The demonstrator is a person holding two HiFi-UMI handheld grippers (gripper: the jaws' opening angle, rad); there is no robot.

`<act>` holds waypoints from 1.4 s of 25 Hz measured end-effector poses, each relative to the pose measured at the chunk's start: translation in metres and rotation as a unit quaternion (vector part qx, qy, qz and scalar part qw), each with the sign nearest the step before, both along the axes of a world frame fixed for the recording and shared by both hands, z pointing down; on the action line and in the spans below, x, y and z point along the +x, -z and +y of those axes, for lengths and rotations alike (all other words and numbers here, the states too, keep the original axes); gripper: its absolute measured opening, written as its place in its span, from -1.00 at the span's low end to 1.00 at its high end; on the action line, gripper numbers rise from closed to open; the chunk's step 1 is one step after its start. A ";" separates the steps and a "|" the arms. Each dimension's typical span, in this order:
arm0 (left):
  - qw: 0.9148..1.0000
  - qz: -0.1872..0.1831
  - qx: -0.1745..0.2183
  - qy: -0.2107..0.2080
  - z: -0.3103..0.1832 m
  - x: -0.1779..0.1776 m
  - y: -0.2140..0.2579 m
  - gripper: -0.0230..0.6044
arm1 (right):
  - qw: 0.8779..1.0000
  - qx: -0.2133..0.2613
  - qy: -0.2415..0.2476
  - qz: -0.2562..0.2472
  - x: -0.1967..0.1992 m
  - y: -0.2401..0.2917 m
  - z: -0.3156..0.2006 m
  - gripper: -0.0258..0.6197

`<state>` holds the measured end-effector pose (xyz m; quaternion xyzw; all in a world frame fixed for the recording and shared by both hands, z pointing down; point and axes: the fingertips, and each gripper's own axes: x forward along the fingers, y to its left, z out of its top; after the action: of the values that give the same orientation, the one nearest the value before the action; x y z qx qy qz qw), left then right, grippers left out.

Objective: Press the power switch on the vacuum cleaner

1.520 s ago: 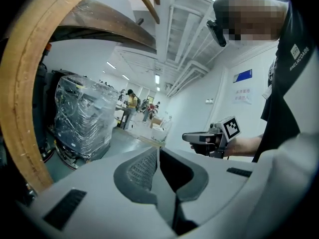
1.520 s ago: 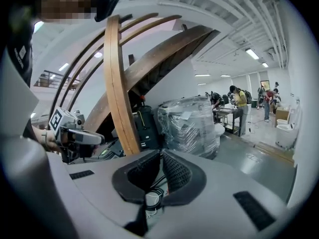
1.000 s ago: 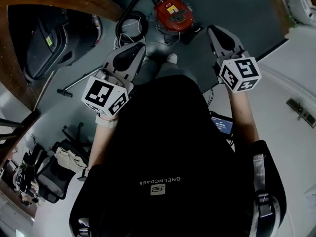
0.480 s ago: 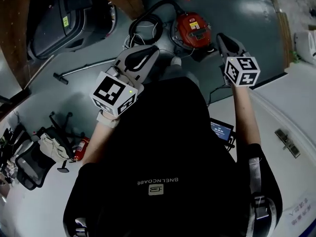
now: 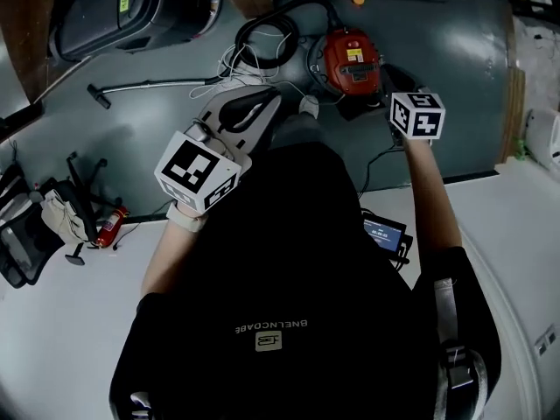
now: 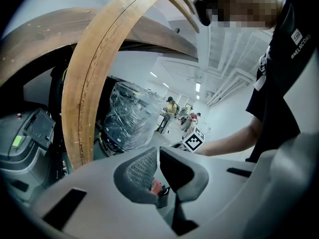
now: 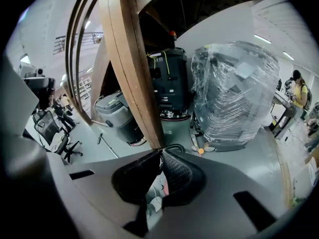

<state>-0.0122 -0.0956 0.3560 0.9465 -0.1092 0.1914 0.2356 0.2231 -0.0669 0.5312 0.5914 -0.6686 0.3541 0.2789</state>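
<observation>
A folded office chair (image 5: 26, 230) lies at the far left on the pale floor (image 5: 61, 339), with a small red fire extinguisher (image 5: 108, 227) just beside it. Above them a grey floor-scrubbing machine (image 5: 122, 7) stands on the dark green-grey floor (image 5: 455, 77), and a metal wand (image 5: 149, 84) lies loose on that darker patch. The left gripper (image 5: 262, 103) is held over the floor short of the vacuum, its jaws closed tip to tip with nothing between them. A black hose (image 5: 262, 35) coils next to the red vacuum cleaner (image 5: 350, 59), which sits on the dark floor ahead of the person, between the two grippers and closer to the right one. The right gripper (image 5: 389, 75) hangs just beside the vacuum's right edge, its jaws also pressed together and empty; contact with the vacuum cannot be told. A small device with a lit screen (image 5: 383, 233) rests near the person's right arm. Farther right, a dark machine stands bundled inside clear plastic wrap (image 7: 234, 88). The hall is bright and white-ceilinged, crossed by curved wooden beams (image 7: 129, 68), and people (image 6: 170, 112) stand far off.
</observation>
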 end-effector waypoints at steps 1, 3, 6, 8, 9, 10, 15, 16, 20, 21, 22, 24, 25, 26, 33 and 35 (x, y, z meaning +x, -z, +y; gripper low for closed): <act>1.000 -0.004 -0.002 0.007 0.000 0.003 -0.003 -0.88 | 1.000 -0.007 0.007 0.000 0.005 -0.010 -0.003 -0.81; 1.000 -0.014 -0.005 0.021 0.001 0.009 -0.010 -0.88 | 1.000 -0.021 0.021 0.000 0.016 -0.032 -0.009 -0.81; 0.999 -0.026 -0.013 0.045 0.001 0.015 -0.023 -0.88 | 0.998 -0.042 0.041 0.003 0.029 -0.067 -0.018 -0.81; 0.998 -0.033 -0.016 0.057 0.000 0.018 -0.033 -0.88 | 0.997 -0.053 0.049 0.005 0.038 -0.091 -0.026 -0.81; 0.997 -0.036 -0.017 0.061 0.000 0.019 -0.038 -0.88 | 0.997 -0.058 0.050 0.005 0.041 -0.101 -0.029 -0.81; 0.997 -0.040 -0.018 0.066 0.001 0.020 -0.042 -0.88 | 0.997 -0.063 0.052 0.004 0.044 -0.112 -0.031 -0.81; 0.994 -0.052 -0.029 0.096 0.011 0.016 -0.060 -0.88 | 0.992 -0.098 0.076 0.009 0.051 -0.168 -0.035 -0.81; 0.993 -0.055 -0.031 0.101 0.013 0.015 -0.063 -0.88 | 0.991 -0.107 0.079 0.012 0.053 -0.180 -0.035 -0.81; 0.991 -0.066 -0.038 0.109 0.019 0.014 -0.079 -0.88 | 0.987 -0.136 0.081 0.028 0.064 -0.224 -0.039 -0.81; 0.991 -0.068 -0.042 0.111 0.020 0.014 -0.084 -0.88 | 0.986 -0.141 0.082 0.031 0.067 -0.235 -0.042 -0.81; 0.990 -0.068 -0.044 0.114 0.020 0.014 -0.088 -0.88 | 0.985 -0.145 0.082 0.034 0.069 -0.245 -0.045 -0.81; 0.989 -0.062 -0.043 0.125 0.019 0.015 -0.095 -0.88 | 0.984 -0.152 0.084 0.038 0.071 -0.262 -0.049 -0.81; 0.989 -0.059 -0.042 0.130 0.019 0.015 -0.097 -0.88 | 0.983 -0.155 0.086 0.040 0.071 -0.270 -0.051 -0.81; 0.988 -0.059 -0.043 0.133 0.020 0.014 -0.099 -0.88 | 0.983 -0.158 0.088 0.042 0.071 -0.277 -0.052 -0.81; 0.985 -0.066 -0.054 0.150 0.027 0.008 -0.122 -0.88 | 0.977 -0.189 0.092 0.047 0.075 -0.335 -0.056 -0.81; 0.984 -0.070 -0.060 0.155 0.029 0.006 -0.128 -0.88 | 0.976 -0.195 0.087 0.045 0.077 -0.348 -0.057 -0.81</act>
<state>-0.0058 -0.0668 0.4842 0.8867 -0.2590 0.2245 0.3104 0.2997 -0.1236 0.8797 0.4805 -0.6224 0.4251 0.4483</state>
